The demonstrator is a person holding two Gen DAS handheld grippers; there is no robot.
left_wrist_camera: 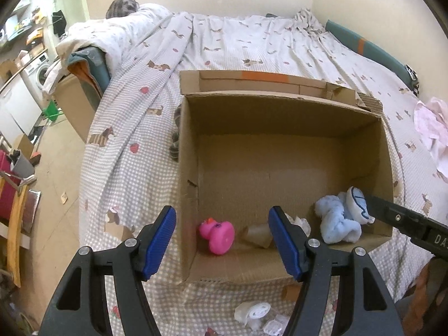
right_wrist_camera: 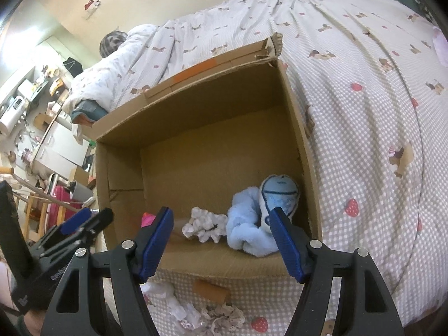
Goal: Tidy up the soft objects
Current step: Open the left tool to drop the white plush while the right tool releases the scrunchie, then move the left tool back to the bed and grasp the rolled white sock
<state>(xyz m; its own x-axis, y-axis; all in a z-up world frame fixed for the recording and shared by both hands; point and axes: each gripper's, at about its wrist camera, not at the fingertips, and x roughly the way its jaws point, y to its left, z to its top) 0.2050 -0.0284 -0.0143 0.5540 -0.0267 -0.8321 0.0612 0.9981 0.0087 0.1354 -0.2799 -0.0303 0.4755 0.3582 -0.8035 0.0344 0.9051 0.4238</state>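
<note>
The blue plush toy (right_wrist_camera: 252,224) lies in the cardboard box (right_wrist_camera: 196,106) just beyond the right hand-held gripper (right_wrist_camera: 221,240), whose jaws gape wide and empty.

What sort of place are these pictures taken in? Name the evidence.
Probably a bedroom in a small home: a bed with a dog-print cover fills the view, a washing machine stands nearby, and cluttered shelves line the wall.

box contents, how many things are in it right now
4: pink duck near the front left, clear cup beside it, white crumpled cloth mid-front, blue plush front right. Jaws may hide more.
</note>
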